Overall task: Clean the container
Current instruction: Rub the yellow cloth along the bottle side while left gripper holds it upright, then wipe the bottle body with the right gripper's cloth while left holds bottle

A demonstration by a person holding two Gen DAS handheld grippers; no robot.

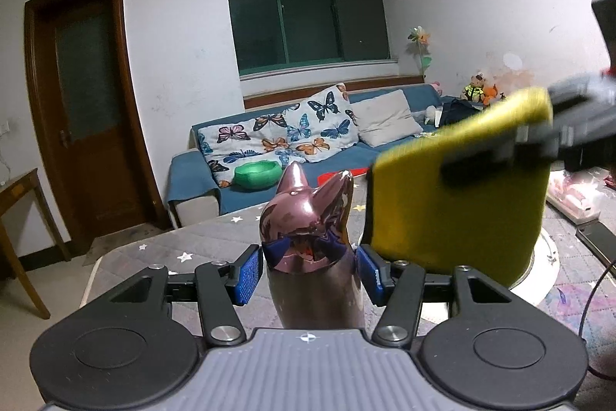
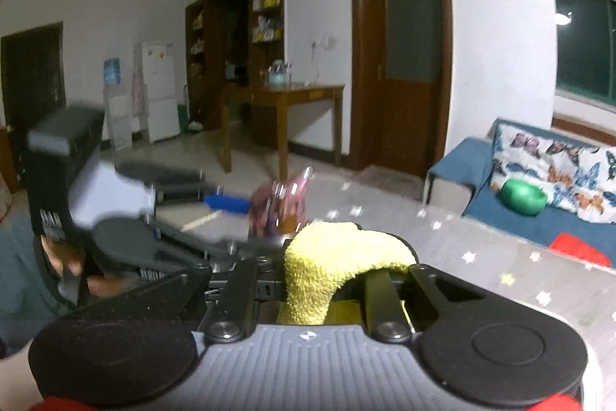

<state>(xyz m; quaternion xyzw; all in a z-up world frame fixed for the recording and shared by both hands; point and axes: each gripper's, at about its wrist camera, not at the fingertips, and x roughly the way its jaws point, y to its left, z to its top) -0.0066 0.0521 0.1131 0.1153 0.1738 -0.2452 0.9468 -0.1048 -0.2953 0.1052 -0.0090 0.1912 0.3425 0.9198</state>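
Note:
My left gripper [image 1: 310, 270] is shut on a shiny purple cat-shaped container [image 1: 308, 230], its blue pads [image 1: 250, 272] pressing both sides, held above the table. My right gripper [image 1: 512, 149] comes in from the right, shut on a yellow sponge [image 1: 458, 203] that hangs just right of the container, close to it. In the right wrist view the right gripper [image 2: 338, 280] clamps the yellow sponge [image 2: 327, 268]. Beyond it the container [image 2: 279, 208] and the left gripper [image 2: 227, 203] are blurred.
The table has a grey star-patterned cloth [image 1: 184, 245]. A round white plate [image 1: 543, 257] lies under the sponge, a phone [image 1: 600, 241] and a wrapped packet [image 1: 577, 195] to the right. A blue sofa [image 1: 200, 180] with a green bowl [image 1: 257, 174] stands behind.

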